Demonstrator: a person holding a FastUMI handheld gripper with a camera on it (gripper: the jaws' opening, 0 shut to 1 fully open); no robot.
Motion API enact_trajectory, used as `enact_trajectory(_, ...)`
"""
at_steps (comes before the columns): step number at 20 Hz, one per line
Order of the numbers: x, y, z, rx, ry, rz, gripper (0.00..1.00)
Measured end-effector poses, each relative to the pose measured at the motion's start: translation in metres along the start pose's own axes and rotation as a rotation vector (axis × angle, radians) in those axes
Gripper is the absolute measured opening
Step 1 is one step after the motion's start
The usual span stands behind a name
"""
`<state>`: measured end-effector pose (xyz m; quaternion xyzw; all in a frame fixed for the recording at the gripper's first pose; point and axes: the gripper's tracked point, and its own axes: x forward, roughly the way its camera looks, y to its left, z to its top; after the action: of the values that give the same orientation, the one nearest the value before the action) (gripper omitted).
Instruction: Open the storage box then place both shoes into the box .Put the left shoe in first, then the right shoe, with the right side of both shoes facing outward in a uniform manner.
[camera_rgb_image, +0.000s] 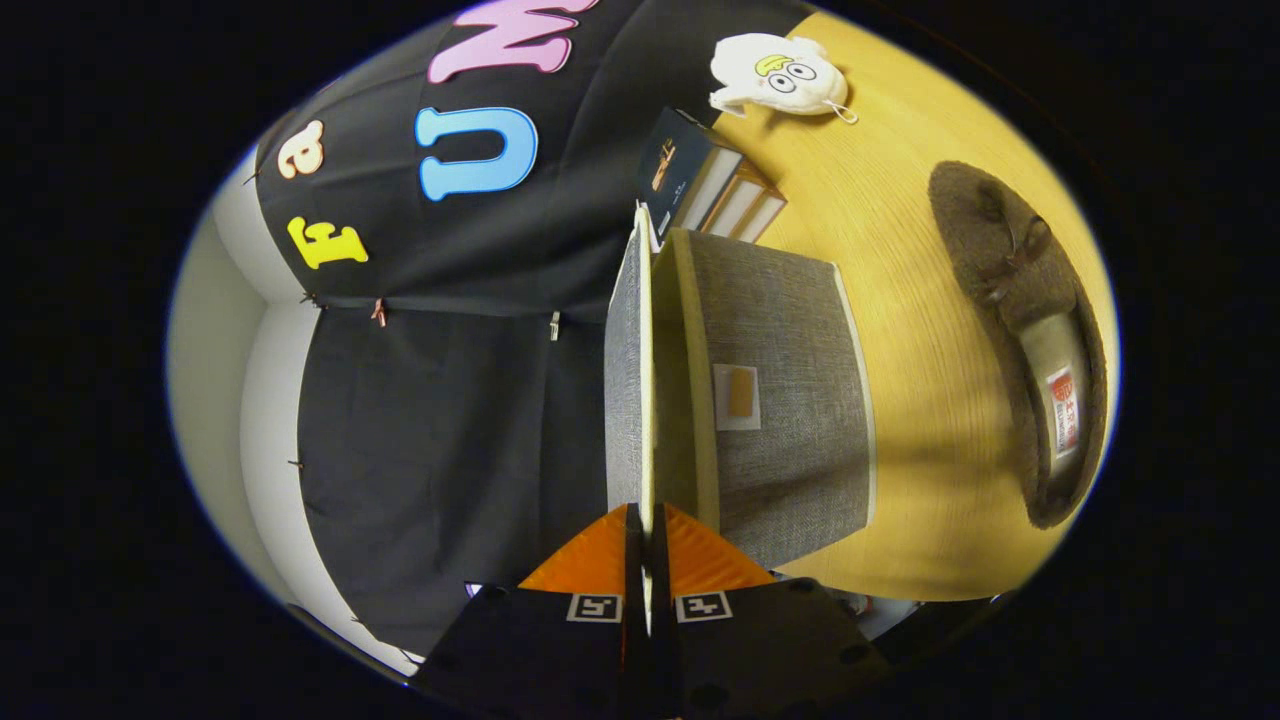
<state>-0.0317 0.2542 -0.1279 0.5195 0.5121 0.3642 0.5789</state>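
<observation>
Gripper view, tool clamping box lid

Black cloth booth wall, pale plain wall behind it, yellow wood-grain tabletop, warm indoor light

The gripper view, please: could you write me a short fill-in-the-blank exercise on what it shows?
1. The claw is shut on the thin edge of the storage box's raised ____.
2. The brown shoe lies outside the box, on the ____ table.
3. The white plush toy lies beyond the ____ beside the box.
Missing words: lid; wooden; books.
</observation>
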Motion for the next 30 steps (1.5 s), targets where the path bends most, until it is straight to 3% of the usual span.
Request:
enact_trajectory(4,0.007,0.048,0.001,-0.003,0.019,0.083,0.05)
enact_trajectory(12,0.058,0.135,-0.011,-0.092,0.055,0.155,0.05)
enact_trajectory(23,0.171,0.173,-0.064,-0.201,0.123,0.050,0.05)
enact_trajectory(30,0.206,0.168,-0.079,-0.236,0.130,0.007,0.06)
